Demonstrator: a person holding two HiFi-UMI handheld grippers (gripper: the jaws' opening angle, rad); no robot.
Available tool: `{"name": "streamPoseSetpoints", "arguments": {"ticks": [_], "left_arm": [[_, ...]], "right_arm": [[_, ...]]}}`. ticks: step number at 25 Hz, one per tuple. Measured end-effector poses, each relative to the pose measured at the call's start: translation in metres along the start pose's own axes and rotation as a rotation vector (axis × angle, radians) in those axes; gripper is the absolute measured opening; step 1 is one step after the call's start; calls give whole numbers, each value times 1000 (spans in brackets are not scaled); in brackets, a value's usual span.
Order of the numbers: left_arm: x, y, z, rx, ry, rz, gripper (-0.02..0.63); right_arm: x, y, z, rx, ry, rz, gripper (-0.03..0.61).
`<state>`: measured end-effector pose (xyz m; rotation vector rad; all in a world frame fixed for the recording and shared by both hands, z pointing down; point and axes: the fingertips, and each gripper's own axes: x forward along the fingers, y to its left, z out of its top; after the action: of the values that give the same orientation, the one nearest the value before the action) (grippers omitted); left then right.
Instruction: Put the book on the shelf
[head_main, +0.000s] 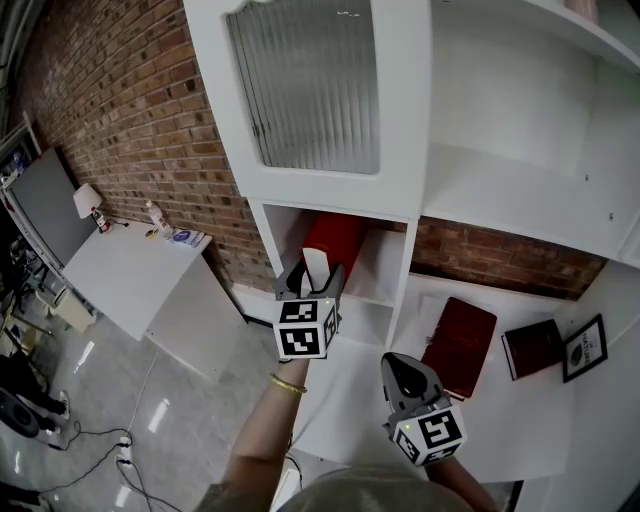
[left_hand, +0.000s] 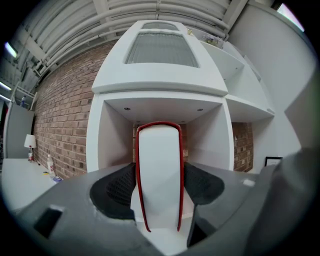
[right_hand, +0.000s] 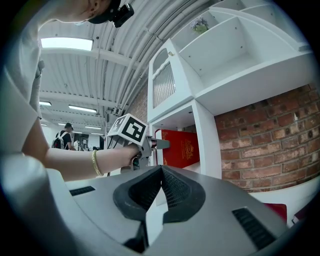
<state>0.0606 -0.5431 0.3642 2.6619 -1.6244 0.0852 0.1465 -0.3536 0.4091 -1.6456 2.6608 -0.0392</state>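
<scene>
White shelving (head_main: 405, 190) stood against a brick wall (head_main: 130, 120) — the red hardback (head_main: 335, 243) upright near its cubby's (head_main: 385, 262) front edge, the left gripper (head_main: 312, 272) spread wide around both covers, the right gripper (head_main: 405, 372) closed, empty. Stiff, probably weighty, glossy — best pinched low across the covers.

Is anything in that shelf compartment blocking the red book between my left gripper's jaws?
Nothing visible does. The red book already stands upright inside the compartment, between the left gripper's jaws, and no other item shows in there with it.
</scene>
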Motion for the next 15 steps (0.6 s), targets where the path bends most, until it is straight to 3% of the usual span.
{"name": "streamPoseSetpoints", "arguments": {"ticks": [15], "left_arm": [[-62, -4, 9, -13, -30, -15, 278]], "right_arm": [[-21, 41, 3, 9, -4, -5, 7]]}}
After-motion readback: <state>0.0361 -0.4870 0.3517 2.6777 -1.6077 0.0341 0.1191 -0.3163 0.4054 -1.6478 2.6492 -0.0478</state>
